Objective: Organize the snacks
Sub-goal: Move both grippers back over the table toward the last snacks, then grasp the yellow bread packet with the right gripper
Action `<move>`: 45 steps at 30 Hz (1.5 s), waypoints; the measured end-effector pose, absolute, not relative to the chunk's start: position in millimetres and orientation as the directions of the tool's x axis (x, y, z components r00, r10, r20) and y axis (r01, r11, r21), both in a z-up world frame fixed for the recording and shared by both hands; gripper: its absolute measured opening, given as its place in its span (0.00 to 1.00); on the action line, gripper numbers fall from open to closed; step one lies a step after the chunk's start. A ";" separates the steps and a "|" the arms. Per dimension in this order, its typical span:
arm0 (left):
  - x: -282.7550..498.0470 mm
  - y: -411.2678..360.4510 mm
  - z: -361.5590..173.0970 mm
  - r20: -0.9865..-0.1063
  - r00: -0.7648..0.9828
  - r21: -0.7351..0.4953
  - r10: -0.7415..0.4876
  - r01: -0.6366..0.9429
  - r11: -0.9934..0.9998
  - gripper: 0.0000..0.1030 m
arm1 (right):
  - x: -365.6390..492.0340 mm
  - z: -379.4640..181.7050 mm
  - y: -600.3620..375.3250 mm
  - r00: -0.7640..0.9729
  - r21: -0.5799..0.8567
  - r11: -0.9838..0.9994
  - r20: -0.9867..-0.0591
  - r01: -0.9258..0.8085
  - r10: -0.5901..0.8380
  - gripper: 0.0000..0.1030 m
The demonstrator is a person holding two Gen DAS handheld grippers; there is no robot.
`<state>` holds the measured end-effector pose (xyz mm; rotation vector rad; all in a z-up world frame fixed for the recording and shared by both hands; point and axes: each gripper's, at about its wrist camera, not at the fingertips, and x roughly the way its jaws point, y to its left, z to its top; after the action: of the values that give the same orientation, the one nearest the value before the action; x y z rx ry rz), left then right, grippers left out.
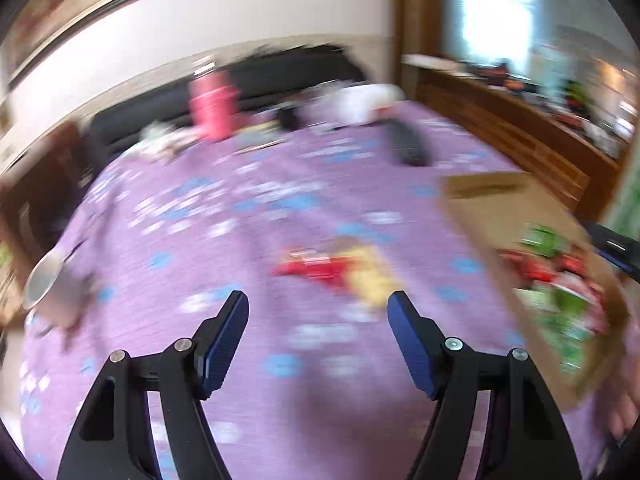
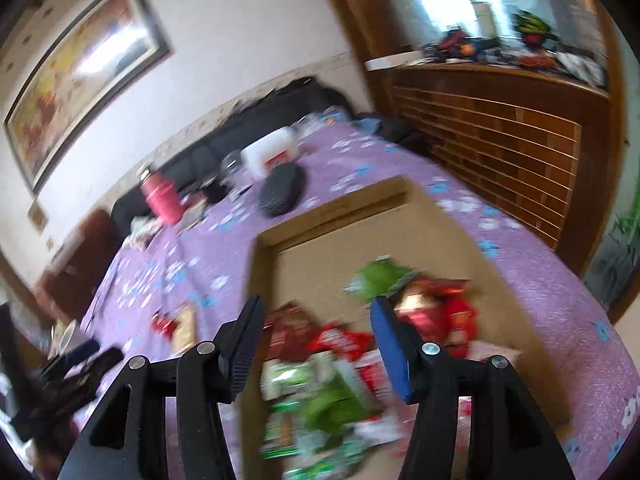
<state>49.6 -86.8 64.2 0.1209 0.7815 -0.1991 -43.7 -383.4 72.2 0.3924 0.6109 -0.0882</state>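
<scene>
Both black two-finger grippers, left (image 1: 318,300) and right (image 2: 318,306), are held wide open, empty (blurred frames), the right above the snack-filled brown cardboard box (image 2: 340,224).

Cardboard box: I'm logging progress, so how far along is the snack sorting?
Mostly done: the cardboard box already holds a pile of snack packets. Nothing is in hand; both hand-held grippers are open. Left: the red and yellow packets on the purple tablecloth.
</scene>
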 end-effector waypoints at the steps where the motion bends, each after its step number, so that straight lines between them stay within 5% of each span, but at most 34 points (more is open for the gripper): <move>1: 56.9 -75.1 61.2 -0.720 0.684 0.022 -0.115 0.189 0.982 0.69 | -38.2 75.6 -369.7 0.809 0.332 0.930 -0.584 0.157 0.072 0.57; 9: 95.4 17.6 39.4 -0.768 0.640 -0.075 -0.019 -0.061 0.995 0.69 | 37.7 75.6 -253.9 0.646 0.355 0.928 -0.684 -0.111 0.339 0.57; 22: 98.2 41.1 36.5 -0.788 0.616 -0.132 -0.017 -0.143 0.981 0.69 | 156.7 14.1 -196.9 0.505 0.371 0.924 -0.783 -0.089 0.362 0.57; 29: 97.8 47.5 38.8 -0.782 0.623 -0.142 -0.010 -0.162 0.976 0.69 | 135.4 14.8 -180.2 0.381 0.610 0.763 -0.667 -0.214 0.640 0.59; 36: 99.4 42.2 36.2 -0.788 0.615 -0.139 -0.020 -0.146 0.979 0.69 | 118.1 42.3 -211.4 0.599 0.264 0.960 -0.755 -0.094 0.266 0.58; 45: 99.0 41.6 38.5 -0.778 0.627 -0.156 -0.043 -0.125 0.980 0.69 | 117.2 12.6 -207.8 0.561 0.098 0.990 -0.816 -0.101 0.138 0.58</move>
<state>99.0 41.6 38.5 -0.2025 0.8930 0.0474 117.2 -207.8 12.6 0.0417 0.9652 0.1409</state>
